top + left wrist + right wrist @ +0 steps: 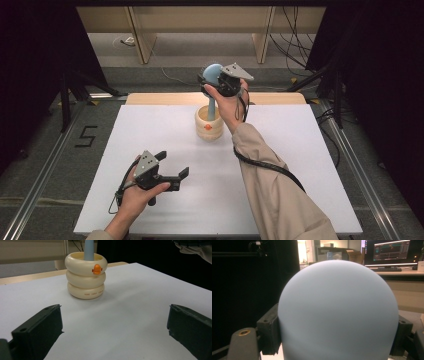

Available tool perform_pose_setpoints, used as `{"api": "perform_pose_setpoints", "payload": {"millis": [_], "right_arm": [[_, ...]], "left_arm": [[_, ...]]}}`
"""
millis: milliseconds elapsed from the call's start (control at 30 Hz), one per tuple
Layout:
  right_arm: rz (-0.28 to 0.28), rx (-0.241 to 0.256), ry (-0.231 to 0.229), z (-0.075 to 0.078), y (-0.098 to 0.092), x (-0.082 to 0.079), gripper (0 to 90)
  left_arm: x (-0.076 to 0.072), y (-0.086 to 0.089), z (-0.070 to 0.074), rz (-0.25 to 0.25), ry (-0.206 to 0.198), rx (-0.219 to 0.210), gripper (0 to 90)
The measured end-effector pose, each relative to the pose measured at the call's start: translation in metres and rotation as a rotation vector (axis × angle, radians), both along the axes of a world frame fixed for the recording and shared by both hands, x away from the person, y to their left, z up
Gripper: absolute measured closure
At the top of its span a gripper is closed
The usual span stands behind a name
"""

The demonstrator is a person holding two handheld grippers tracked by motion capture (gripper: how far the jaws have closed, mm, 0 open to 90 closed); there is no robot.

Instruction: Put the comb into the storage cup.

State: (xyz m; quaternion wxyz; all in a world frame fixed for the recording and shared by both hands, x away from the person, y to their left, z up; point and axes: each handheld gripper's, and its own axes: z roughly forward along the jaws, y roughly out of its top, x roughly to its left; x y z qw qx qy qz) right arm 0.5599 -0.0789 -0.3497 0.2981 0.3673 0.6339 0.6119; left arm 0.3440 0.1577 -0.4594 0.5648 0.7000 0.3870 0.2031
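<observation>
Here, nearest the person, the left tongs [172, 167] rest low over the white surface [280, 150], held in the left hand [137, 192] with the jaws spread wide and nothing between them. In the left gripper view the two black jaws stand far apart at the bottom corners, bare surface between them. Ahead of those tongs, well apart from them, stands a cream holder [85, 275] shaped like three stacked rings, upright, with a small orange duck figure [97, 269] on the top ring facing the left tongs. A pale blue stem [89, 250] rises out of the holder's mouth. Above the holder, the right tongs [210, 79] are raised off the surface in the right hand [227, 102], a beige sleeve [272, 185] trailing back toward the near edge. Their jaws are closed against the two sides of the stem's rounded blue head [338, 312], which sits squarely between them in the right gripper view. Beyond the right tongs, past the far edge of the surface, lie a grey floor and wooden furniture legs [142, 35].
</observation>
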Motion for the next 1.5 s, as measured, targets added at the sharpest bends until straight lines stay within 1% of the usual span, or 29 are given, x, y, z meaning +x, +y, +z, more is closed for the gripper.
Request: {"api": "perform_pose_setpoints", "payload": {"millis": [367,733,1067,1300,1433,1500], "right_arm": [[-0.001,-0.005,0.005,-0.004,0.0,0.0,21.0],[0.002,-0.004,0.008,-0.011,0.0,0.0,21.0],[0.002,-0.017,0.008,-0.019,0.002,0.0,20.9],[0.0,-0.032,0.002,-0.021,0.002,0.0,20.9],[0.0,-0.031,0.005,-0.024,0.002,0.001,20.9],[-0.001,-0.038,0.008,-0.026,0.002,0.001,20.9]], "left_arm": [[0.0,0.0,0.0,0.0,0.0,0.0,0.0],[0.0,0.0,0.0,-0.001,-0.001,0.002,0.0],[0.0,0.0,-0.001,-0.002,0.001,0.004,0.0],[0.0,0.0,-0.001,-0.002,0.001,0.005,0.0],[0.0,0.0,-0.001,-0.002,0.001,0.004,0.0],[0.0,0.0,-0.001,-0.002,0.001,0.003,0.0]]}}
